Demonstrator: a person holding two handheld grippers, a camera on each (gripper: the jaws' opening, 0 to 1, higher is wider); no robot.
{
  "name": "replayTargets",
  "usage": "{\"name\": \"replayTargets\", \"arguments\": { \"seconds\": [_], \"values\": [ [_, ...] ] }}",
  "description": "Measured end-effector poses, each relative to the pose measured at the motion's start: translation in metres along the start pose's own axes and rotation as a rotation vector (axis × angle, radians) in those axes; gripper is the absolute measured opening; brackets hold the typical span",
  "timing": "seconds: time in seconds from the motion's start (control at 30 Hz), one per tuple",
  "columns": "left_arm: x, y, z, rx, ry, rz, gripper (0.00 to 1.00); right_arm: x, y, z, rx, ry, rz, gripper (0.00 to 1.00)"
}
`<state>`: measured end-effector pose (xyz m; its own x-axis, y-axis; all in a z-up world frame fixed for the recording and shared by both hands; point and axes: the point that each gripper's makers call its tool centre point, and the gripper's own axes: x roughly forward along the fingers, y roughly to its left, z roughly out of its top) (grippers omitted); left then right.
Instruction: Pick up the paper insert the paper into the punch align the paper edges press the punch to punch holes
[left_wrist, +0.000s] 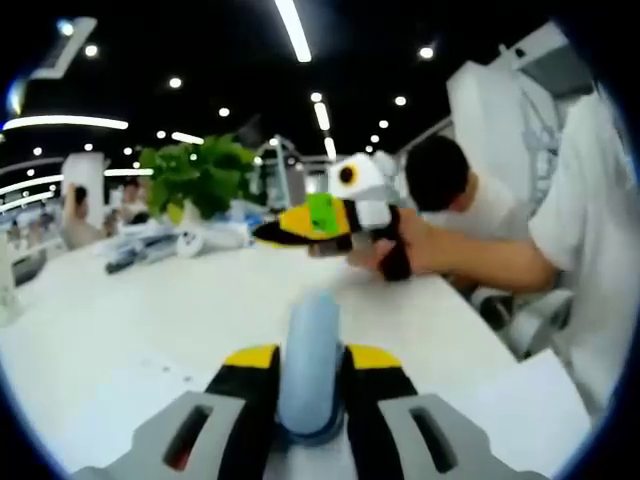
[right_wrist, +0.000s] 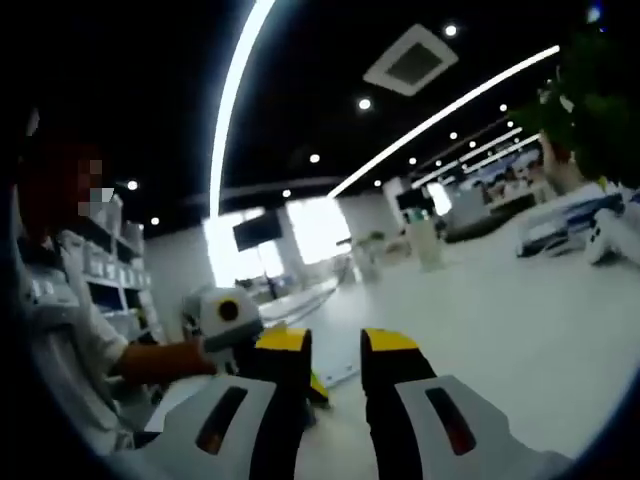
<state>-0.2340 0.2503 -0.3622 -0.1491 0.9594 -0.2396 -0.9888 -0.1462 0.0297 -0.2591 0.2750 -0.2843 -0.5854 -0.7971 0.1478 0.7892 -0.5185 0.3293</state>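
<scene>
My left gripper (left_wrist: 311, 356) has its yellow-tipped jaws closed against a light blue rounded piece (left_wrist: 310, 360), which looks like the punch. It sticks forward over the white table (left_wrist: 200, 310). A white paper sheet (left_wrist: 535, 415) lies at the table's near right corner. My right gripper (left_wrist: 300, 225) hovers above the far side of the table, held by a hand, jaws pointing left. In the right gripper view my right gripper (right_wrist: 337, 345) stands open with nothing between its jaws. The left gripper (right_wrist: 225, 315) shows there at the left, held by a hand.
A green plant (left_wrist: 195, 175) and small clutter (left_wrist: 150, 245) stand at the table's far side. A person in white (left_wrist: 460, 190) sits at the right edge. Shelves (right_wrist: 95, 270) line the wall at the left of the right gripper view.
</scene>
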Motion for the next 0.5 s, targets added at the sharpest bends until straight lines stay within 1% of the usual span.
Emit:
{"name": "replayTargets", "arguments": {
  "seconds": [0.07,0.13,0.2,0.33,0.43,0.5],
  "values": [
    [0.000,0.000,0.000,-0.003,0.000,-0.001,0.27,0.004,0.011,0.005,-0.012,-0.003,-0.007,0.19],
    [0.000,0.000,0.000,0.014,-0.003,-0.003,0.26,0.008,0.017,0.011,-0.018,-0.003,-0.034,0.17],
    [0.000,0.000,0.000,0.018,-0.004,-0.002,0.26,0.010,0.020,0.013,0.007,-0.008,-0.073,0.16],
    [0.000,0.000,0.000,0.025,-0.005,-0.001,0.26,0.013,0.027,0.010,0.006,-0.010,-0.137,0.14],
    [0.000,-0.001,0.000,0.025,-0.005,0.000,0.26,0.018,0.033,0.007,0.019,-0.018,-0.166,0.12],
    [0.000,-0.001,0.000,0.023,-0.005,-0.001,0.26,0.024,0.035,-0.001,-0.033,0.013,-0.217,0.08]
  ]
}}
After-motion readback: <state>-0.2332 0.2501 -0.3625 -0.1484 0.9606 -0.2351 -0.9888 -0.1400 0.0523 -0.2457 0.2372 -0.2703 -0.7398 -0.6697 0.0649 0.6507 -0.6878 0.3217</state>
